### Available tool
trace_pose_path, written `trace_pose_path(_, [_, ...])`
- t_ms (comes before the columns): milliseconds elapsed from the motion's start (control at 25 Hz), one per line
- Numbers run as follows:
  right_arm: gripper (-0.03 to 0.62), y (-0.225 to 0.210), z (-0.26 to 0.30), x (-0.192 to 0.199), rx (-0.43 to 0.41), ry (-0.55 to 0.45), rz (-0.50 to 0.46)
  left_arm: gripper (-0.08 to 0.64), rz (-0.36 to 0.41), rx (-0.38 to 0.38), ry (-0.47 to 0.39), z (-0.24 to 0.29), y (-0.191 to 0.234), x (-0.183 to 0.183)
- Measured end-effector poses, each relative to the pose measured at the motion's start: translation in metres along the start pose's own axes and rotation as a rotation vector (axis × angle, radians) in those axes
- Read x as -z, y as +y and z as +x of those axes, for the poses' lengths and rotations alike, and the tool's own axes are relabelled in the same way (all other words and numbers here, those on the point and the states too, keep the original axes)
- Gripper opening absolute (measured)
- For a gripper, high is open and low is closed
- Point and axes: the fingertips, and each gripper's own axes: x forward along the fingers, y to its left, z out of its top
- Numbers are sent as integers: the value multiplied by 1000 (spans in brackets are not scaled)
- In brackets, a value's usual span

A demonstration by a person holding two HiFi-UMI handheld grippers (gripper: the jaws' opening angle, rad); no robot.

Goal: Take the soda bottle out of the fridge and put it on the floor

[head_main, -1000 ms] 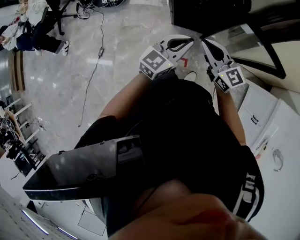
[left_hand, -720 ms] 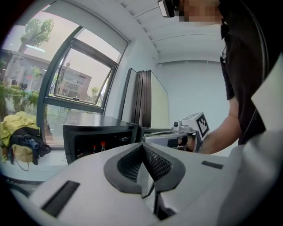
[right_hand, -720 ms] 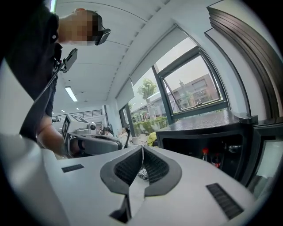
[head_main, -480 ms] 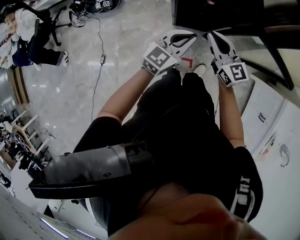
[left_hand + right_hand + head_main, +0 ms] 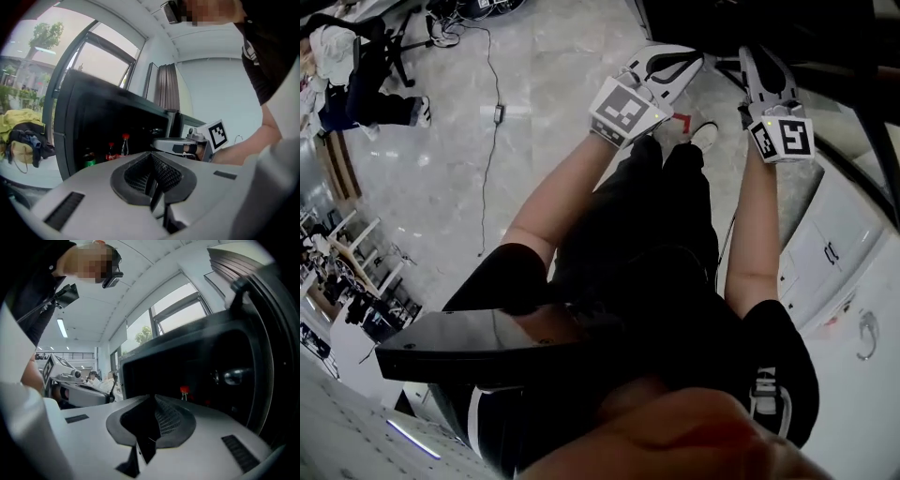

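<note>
Fingers [image 5: 165, 174] of the left gripper [image 5: 664, 67] and the right gripper [image 5: 766, 67] are sitting together, gripping nothing, and both are pointing at the fridge [image 5: 93, 117] in readiness for the reach. The soda bottle [image 5: 110, 152] is standing inside the fridge among other bottles [image 5: 89, 159], untouched.

1. The fridge [image 5: 93, 117] stands just in front of both grippers.
2. Bottles [image 5: 110, 152] stand side by side inside it.
3. The left gripper [image 5: 689, 64] is beside the right gripper [image 5: 753, 58], above the floor [image 5: 534, 112].
</note>
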Motion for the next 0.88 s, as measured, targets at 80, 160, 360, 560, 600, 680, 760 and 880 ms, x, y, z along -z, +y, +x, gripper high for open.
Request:
trace_pose_path(80, [15,-17,4,20,32,-27,9,0,-32,-41,1,15,14,20])
trace_pose_path(160, [15,-28,8,42,71,-45,20,1,-63,-64,-8,28,23,42])
trace_pose_path(360, [17,-45,22,80,83,-84,8,0,-53,-121,-35,54,43,82])
trace_pose_path(560, [78,-59,44,76,61,-114,-20,0,1,-132,-102,72,60,81])
trace_pose_path(600, [118,-62,50,74,57,-115,-21,0,9,-136,-103,74,64,80])
trace_pose_path(680, [201,-69,61,69,54,-113,-25,1,18,-146,-101,78,73,78])
trace_pose_path(760, [264,-77,72,64,56,-110,-39,0,21,-153,-101,81,80,74])
trace_pose_path(880, [296,-88,88,56,59,-110,-52,0,21,-161,-112,84,88,68])
